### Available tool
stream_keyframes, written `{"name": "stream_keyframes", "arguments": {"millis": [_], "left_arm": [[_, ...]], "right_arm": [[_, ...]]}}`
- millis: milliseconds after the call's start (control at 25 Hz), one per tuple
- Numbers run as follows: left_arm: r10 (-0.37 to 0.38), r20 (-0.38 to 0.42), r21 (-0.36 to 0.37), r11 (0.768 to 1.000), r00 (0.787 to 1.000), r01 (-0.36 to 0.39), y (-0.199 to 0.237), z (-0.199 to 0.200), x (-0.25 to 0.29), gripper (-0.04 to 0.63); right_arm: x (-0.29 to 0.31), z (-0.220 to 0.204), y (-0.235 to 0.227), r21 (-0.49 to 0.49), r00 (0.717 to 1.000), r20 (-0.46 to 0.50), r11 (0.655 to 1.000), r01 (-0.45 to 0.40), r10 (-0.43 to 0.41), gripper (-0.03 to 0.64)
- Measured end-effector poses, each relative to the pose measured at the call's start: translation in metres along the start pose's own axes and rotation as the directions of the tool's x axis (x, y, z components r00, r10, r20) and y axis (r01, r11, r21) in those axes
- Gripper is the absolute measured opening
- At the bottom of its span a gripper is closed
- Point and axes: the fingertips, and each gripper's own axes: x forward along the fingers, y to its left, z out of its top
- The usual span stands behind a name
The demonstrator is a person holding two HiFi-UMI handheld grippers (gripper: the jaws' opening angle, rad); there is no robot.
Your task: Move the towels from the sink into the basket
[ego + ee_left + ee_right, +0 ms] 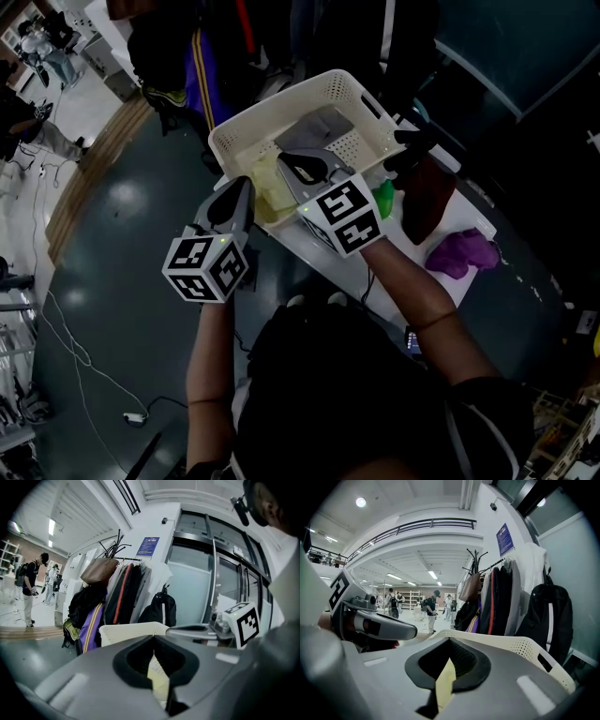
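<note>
A white perforated basket [281, 98] stands on the white counter, with a grey towel [323, 127] lying inside it. A pale yellow towel [267, 192] hangs over the basket's near rim. My left gripper [246, 185] is shut on one side of it and my right gripper [287, 157] is shut on the other. In the left gripper view the left gripper [153, 640] has yellow towel [158, 677] pinched in its closed jaws, with the basket [131, 631] just ahead. The right gripper [450, 645] likewise pinches the yellow towel [445, 682] at the basket's rim [525, 648].
A dark red towel [427, 199], a green item [382, 197] and a purple towel [461, 251] lie on the counter [412, 267] right of the basket. A rack of coats and bags [117, 602] stands behind it. People stand far off in the hall [433, 609].
</note>
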Motion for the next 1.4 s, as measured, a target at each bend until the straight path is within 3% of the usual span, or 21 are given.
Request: {"name": "stream_keyframes", "arguments": {"millis": [440, 800, 920, 1200, 1400], "left_arm": [[-0.121, 0.01, 0.056, 0.991, 0.993, 0.12, -0.043, 0.016, 0.018, 0.008], [-0.312, -0.032, 0.106, 0.944, 0.95, 0.314, -0.114, 0.017, 0.049, 0.008], [-0.389, -0.055, 0.125, 0.911, 0.919, 0.393, -0.148, 0.014, 0.061, 0.008], [-0.559, -0.133, 0.137, 0.808, 0.819, 0.574, -0.232, -0.013, 0.081, 0.008], [-0.65, -0.181, 0.123, 0.73, 0.738, 0.673, -0.283, -0.035, 0.086, 0.008]], "right_arm": [[-0.042, -0.001, -0.027, 0.049, 0.993, 0.032, 0.992, 0.114, -0.116, -0.003], [-0.111, -0.027, -0.074, 0.122, 0.95, 0.007, 0.943, 0.31, -0.313, -0.002], [-0.142, -0.04, -0.093, 0.153, 0.919, -0.006, 0.908, 0.39, -0.394, -0.002], [-0.225, -0.086, -0.127, 0.221, 0.818, -0.078, 0.79, 0.572, -0.57, -0.002], [-0.281, -0.121, -0.139, 0.256, 0.729, -0.142, 0.687, 0.68, -0.669, -0.002]]}}
